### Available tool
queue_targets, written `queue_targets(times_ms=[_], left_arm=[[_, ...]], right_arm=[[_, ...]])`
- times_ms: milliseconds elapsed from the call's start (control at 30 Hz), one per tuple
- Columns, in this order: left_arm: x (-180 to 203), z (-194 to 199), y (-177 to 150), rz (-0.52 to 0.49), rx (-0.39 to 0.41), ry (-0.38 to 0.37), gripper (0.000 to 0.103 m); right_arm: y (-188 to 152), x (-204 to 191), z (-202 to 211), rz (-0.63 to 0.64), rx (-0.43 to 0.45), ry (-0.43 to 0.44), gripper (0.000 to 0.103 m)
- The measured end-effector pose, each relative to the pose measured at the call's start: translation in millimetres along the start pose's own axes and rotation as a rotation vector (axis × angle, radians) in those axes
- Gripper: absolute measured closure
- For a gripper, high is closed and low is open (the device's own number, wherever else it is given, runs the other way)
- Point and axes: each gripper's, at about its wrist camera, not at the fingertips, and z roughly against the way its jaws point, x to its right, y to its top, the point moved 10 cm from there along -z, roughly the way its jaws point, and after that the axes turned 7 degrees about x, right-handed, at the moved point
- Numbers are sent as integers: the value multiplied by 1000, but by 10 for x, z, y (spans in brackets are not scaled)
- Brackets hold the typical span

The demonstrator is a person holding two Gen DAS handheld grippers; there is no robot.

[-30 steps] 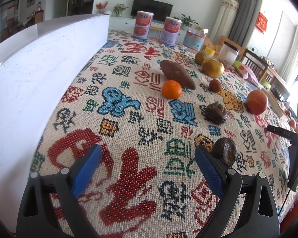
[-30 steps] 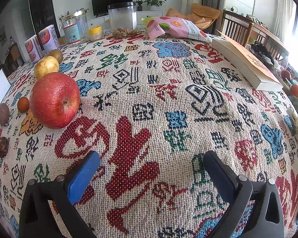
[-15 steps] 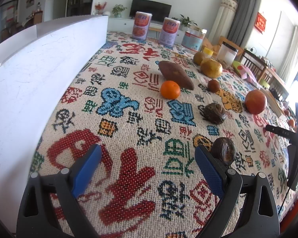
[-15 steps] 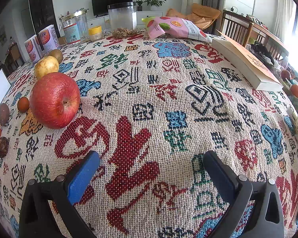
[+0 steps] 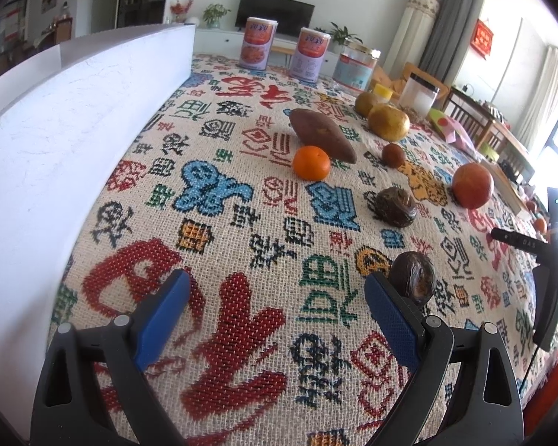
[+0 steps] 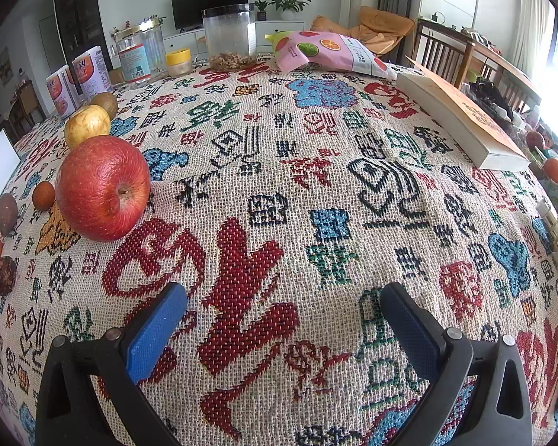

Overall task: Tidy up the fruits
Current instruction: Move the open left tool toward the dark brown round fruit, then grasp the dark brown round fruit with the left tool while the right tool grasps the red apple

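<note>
Lying just beyond the gaping left hand-held gripper (image 5: pixel 275 290): dark wrinkled fruit (image 5: pixel 413 278).

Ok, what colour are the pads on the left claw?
Blue pads on black arms, clearest in the left wrist view.

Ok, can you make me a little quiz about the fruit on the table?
1. True or false: the left gripper is holding the tangerine.
2. Which fruit lies nearest the right gripper? A) red apple B) kiwi C) banana
3. Fill in: the tangerine sits right beside the ____.

Key: 1 false, both grippers are open and empty. 2 A. 3 sweet potato.
</note>
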Motion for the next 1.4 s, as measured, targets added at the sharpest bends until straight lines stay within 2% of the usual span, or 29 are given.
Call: queue_targets(times_ms=[100,200,400,467,567,633,667,700,867,1067,1233,1267,1300,1400], left_arm=[[40,47,-17,-2,-11,-50,7],[152,122,-56,-48,-15,-84,7],[655,123,-97,-126,-56,-151,7],[864,44,-117,-205,-76,-136,7],[1030,-161,-193,-348,-115,-47,9],[1020,-264,-224,-366,-133,-16,32],[1024,-251,-189,-334,-114,-44,43],[993,-241,-168,-320,-111,-39,60],[737,-19,-120,-298,-84,-26,60],[242,39,-54,-204,-66,31,60],[177,-17,-74,-211,-57,58,58],[194,-11,-85,-219,-56,56,51],[212,-1,-95,-228,-59,48,40],[219,64,-100,-244,-41,36,27]], right_arm=[[0,0,0,0,0,0,0],[1,0,0,0,0,0,0],[1,0,0,0,0,0,0],[2,1,2,0,0,0,0],[2,0,0,0,0,0,0],[2,1,3,0,0,0,0],[2,0,0,0,0,0,0],[2,0,0,0,0,0,0],[4,1,2,0,0,0,0],[4,1,0,-1,0,0,0],[8,-3,-8,-6,0,-8,0],[11,-2,-17,-12,-1,-10,0],[18,-1,-23,-14,-2,-10,0],[-22,-16,78,-14,19,12,2]])
